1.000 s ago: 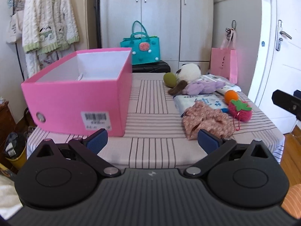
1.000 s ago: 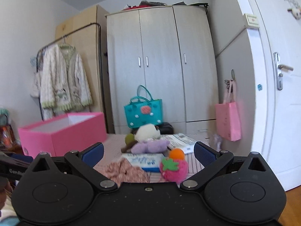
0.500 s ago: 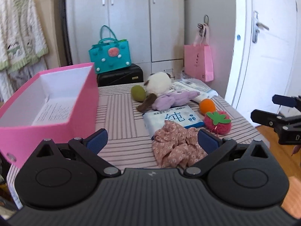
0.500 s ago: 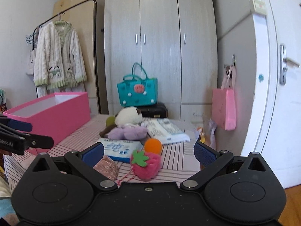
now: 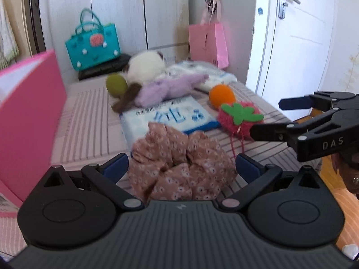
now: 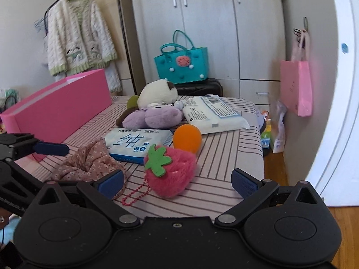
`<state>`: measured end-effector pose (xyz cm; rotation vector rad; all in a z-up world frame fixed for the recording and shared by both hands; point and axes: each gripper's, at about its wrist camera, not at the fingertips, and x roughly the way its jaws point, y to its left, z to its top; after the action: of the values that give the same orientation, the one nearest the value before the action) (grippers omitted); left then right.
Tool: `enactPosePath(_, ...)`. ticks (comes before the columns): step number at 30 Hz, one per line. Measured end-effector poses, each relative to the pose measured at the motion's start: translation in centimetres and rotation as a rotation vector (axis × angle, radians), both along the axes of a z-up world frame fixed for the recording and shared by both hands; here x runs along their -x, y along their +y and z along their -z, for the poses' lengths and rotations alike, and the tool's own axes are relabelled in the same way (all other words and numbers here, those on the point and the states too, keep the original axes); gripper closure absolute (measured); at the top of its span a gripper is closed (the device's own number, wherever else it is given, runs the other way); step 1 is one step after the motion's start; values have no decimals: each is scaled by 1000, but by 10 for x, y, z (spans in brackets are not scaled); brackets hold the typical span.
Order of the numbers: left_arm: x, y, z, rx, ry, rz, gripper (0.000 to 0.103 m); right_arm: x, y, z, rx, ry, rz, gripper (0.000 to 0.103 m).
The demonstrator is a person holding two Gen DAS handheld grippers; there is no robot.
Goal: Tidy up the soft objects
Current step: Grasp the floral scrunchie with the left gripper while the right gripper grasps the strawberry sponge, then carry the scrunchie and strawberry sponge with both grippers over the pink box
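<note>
My left gripper (image 5: 181, 168) is open, its fingers on either side of a brown floral cloth (image 5: 179, 170) at the near edge of the striped table (image 5: 89, 121). My right gripper (image 6: 177, 182) is open, just in front of a pink plush strawberry (image 6: 174, 172) with a bead chain. Behind lie an orange ball (image 6: 187, 139), a blue tissue pack (image 6: 136, 142), a purple plush (image 6: 154, 117), a white plush (image 6: 157, 93) and a white wipes pack (image 6: 213, 114). A pink box (image 6: 58, 109) stands on the left.
A teal bag (image 6: 181, 63) on a black case stands behind the table. A pink paper bag (image 6: 296, 85) hangs on the right by a white door (image 5: 298, 33). A cardigan (image 6: 78, 44) hangs at the back left. The table's right edge drops to a wooden floor.
My left gripper has swung right and forward, from facing the pink box to straddling the floral cloth. My right gripper has moved closer and lower, down onto the strawberry.
</note>
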<state>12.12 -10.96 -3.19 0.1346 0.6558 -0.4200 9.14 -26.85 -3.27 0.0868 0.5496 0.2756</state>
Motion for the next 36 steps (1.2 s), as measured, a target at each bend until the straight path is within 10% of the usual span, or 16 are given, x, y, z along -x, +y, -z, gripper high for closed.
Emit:
enactPosePath(12,-14,0,14,-49,-8,-10,5,-29,11,-3,96,45,-120,4)
enactPosePath(17,-14,5,13,-12,-22,-17,40,-36,18,0,57,82,-145,12)
enactPosePath(23,-16,10,12,25,-22,-10,74,-39,22,3,96,108,-136,54)
enactPosePath(36,-24,28,0,68,76,34,87,-35,24,-6,90,181,-130,65)
